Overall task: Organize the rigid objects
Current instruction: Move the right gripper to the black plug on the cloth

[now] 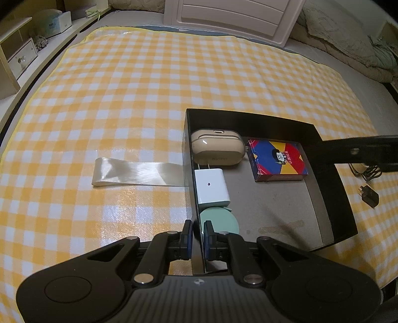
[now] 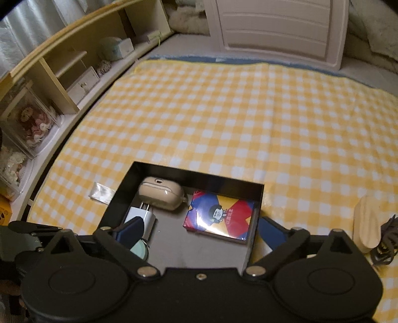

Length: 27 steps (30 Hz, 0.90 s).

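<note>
A black open box (image 1: 248, 115) (image 2: 199, 175) lies on the yellow checked cloth (image 1: 124, 99). Along its left side sit a beige case (image 1: 216, 149) (image 2: 161, 196), a white charger (image 1: 211, 188) (image 2: 144, 218) and a green round disc (image 1: 221, 221) (image 2: 139, 248). A colourful card box (image 1: 277, 159) (image 2: 219, 216) lies flat by the right wall. My left gripper (image 1: 198, 231) is shut on the box's left wall near its front corner. My right gripper (image 2: 201, 231) hangs wide open above the box's front part, with nothing pressed between its pads. One of its fingers (image 1: 360, 151) crosses the right edge of the left wrist view.
A shiny ribbon strip (image 1: 139, 175) (image 2: 102, 192) lies left of the box. Right of it are a black plug adapter (image 1: 369, 196), a pale wooden piece (image 2: 367, 223) and a dark cord (image 2: 385, 241). Wooden shelves (image 2: 62, 82) line the left; white furniture (image 1: 231, 17) stands behind.
</note>
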Motion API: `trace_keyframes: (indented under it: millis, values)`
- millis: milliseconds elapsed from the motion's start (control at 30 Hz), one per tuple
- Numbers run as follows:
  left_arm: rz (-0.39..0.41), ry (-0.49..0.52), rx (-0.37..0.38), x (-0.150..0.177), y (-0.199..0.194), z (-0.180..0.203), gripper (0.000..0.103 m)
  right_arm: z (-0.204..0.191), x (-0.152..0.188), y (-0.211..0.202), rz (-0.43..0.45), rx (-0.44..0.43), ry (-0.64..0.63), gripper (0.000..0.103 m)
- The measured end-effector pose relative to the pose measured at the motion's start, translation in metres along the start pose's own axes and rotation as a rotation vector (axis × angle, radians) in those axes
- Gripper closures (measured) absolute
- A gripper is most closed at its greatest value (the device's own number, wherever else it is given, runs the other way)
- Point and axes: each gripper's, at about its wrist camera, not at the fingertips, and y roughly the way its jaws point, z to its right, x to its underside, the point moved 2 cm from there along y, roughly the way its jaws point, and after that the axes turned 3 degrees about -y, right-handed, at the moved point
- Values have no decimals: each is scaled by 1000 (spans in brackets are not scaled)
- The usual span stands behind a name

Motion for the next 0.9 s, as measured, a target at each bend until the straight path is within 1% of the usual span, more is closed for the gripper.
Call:
trace_keyframes:
  millis: [33,233,433,533,767,800,867,900]
  values:
    - [0,2,-2,-1,0,0,94,0,1,-3,10,0,-6,0]
    - [4,9,-9,-2,0,1,94,3,6,-17,52,4,-40,0]
    - [6,14,-11,-2,1,1,94,12,9,-30,99,11,-30,0]
    - [7,17,-11,-2,2,1,94,24,9,-38,131,30,-16,0]
    - [8,20,-11,-2,2,2,94,73,19,-57,213,130,38,0]
    - [9,24,-12,-2,2,2,94,80,21,-58,200,152,41,0]
    - [12,37,-16,-1,3,2,94,98,26,-59,146,215,68,0]
    - [13,43,-17,-1,3,3,94,107,29,-59,134,228,88,0]
